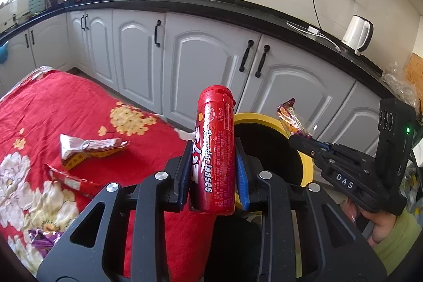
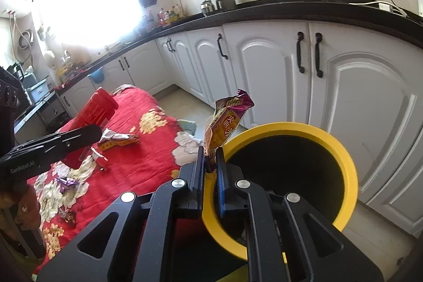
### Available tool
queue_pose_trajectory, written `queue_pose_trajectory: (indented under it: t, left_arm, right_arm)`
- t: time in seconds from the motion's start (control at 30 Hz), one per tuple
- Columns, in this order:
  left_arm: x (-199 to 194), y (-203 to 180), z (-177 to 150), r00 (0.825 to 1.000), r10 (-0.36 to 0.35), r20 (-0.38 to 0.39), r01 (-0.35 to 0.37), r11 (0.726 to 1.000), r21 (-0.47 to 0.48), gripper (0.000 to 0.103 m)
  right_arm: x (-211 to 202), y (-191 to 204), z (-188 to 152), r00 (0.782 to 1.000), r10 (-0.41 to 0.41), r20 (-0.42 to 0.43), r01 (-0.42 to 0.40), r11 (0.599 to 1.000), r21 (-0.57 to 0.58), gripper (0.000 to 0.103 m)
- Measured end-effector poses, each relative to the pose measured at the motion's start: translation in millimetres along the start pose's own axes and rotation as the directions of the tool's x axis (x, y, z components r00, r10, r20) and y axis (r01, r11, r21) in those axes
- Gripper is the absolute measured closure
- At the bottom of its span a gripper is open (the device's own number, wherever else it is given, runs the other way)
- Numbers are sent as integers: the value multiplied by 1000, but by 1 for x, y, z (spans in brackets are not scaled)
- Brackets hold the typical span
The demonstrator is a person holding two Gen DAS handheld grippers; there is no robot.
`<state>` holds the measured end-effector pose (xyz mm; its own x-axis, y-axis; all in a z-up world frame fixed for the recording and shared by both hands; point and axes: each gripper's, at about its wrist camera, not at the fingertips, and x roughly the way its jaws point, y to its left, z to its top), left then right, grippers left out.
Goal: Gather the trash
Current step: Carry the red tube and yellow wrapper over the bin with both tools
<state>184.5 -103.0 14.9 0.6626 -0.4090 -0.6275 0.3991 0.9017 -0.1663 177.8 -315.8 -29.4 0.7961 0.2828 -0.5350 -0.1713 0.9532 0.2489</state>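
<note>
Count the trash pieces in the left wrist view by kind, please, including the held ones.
Red candy bottle: 1
Snack wrappers: 4 (orange-purple wrapper, white-yellow wrapper, red wrapper, purple wrapper)
Total: 5

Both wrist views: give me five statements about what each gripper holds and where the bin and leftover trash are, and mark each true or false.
1. The left gripper holds a red canister. True.
2. The right gripper is empty. False: it is shut on an orange snack wrapper.
3. The bin has a yellow rim and a dark inside. True.
4. The red floral cloth is bare. False: a crumpled packet and other wrappers lie on it.
5. The white kettle stands on the floor. False: it stands on the black countertop.
</note>
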Motion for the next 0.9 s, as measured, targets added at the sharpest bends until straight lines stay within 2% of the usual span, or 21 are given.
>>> queue_pose_trajectory:
  t: [0.37,0.9]
  left_arm:
    - [20,-29,0,1000,-19,-22,19,999,29,81]
    - [74,-65,-6,993,-53,-109,58,998,39,81]
  right_arm:
    - [-5,-37,4,998,-61,11,61,997,43,95]
    - [11,-82,-12,989,-130,-64,135,988,76,95]
